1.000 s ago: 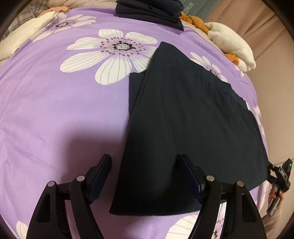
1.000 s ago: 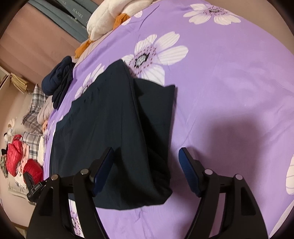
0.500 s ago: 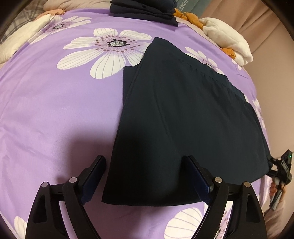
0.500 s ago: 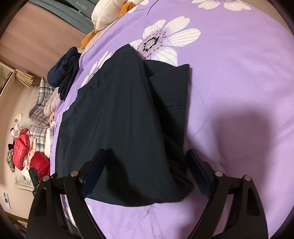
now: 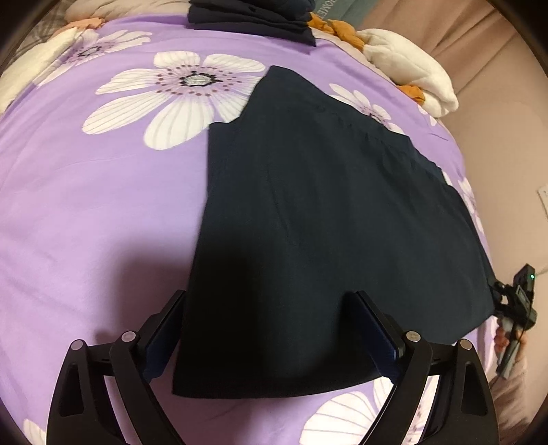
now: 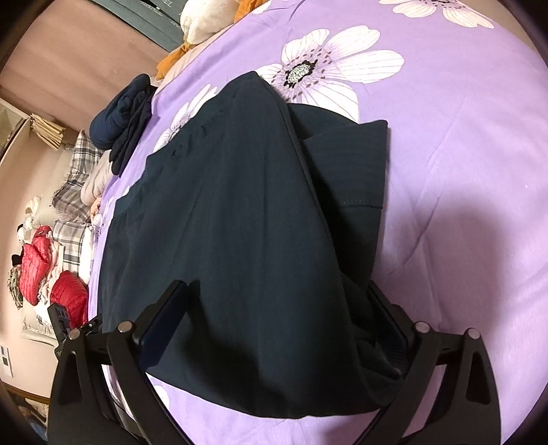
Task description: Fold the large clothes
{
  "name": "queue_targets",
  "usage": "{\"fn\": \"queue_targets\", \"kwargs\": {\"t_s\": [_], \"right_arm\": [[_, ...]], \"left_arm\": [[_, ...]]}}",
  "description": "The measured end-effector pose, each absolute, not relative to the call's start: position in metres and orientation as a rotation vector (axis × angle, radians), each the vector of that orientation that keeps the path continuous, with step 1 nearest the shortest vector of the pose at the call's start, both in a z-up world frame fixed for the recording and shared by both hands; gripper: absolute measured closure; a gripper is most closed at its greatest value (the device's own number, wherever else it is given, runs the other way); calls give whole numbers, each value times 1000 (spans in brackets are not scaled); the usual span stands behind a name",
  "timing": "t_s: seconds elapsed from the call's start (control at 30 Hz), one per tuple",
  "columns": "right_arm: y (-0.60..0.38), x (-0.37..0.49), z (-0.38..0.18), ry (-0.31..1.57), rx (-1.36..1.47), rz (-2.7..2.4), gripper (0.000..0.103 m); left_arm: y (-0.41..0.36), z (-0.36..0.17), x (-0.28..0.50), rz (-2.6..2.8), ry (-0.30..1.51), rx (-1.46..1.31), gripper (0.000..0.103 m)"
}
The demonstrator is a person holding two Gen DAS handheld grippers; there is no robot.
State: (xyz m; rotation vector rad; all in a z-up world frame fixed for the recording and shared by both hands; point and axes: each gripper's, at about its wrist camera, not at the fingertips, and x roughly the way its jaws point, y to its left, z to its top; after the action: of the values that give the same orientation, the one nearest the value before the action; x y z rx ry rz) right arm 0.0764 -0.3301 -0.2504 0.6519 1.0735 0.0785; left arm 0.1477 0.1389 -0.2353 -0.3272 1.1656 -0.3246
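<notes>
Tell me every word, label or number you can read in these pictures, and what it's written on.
"HOME", cut off at the frame's edge and upside down: white letters on the grey-green panel at the far end of the bed.
White letters on the same panel in the right wrist view: cut off, unreadable.
Nothing readable on the dark garment, the bedspread or the tongs.

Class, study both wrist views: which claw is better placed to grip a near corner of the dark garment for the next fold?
Probably the left claw: its open jaws straddle a flat corner of the dark garment; the right claw's corner is bunched.
</notes>
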Motion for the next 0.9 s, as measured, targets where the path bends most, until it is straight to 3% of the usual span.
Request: {"fn": "queue_targets", "kwargs": {"t_s": [0.53, 0.6, 0.77, 0.9], "right_arm": [[-332, 91, -258, 977, 800, 203, 14], [-330, 92, -257, 978, 786, 202, 17], [-334, 88, -258, 975, 776, 175, 38], [-337, 86, -258, 971, 779, 162, 43]], "left_arm": [[140, -239, 164, -466, 1140, -510, 11], [141, -239, 167, -460, 1133, -534, 11], [139, -236, 168, -447, 1114, -561, 11], [138, -234, 167, -436, 1115, -550, 15]]}}
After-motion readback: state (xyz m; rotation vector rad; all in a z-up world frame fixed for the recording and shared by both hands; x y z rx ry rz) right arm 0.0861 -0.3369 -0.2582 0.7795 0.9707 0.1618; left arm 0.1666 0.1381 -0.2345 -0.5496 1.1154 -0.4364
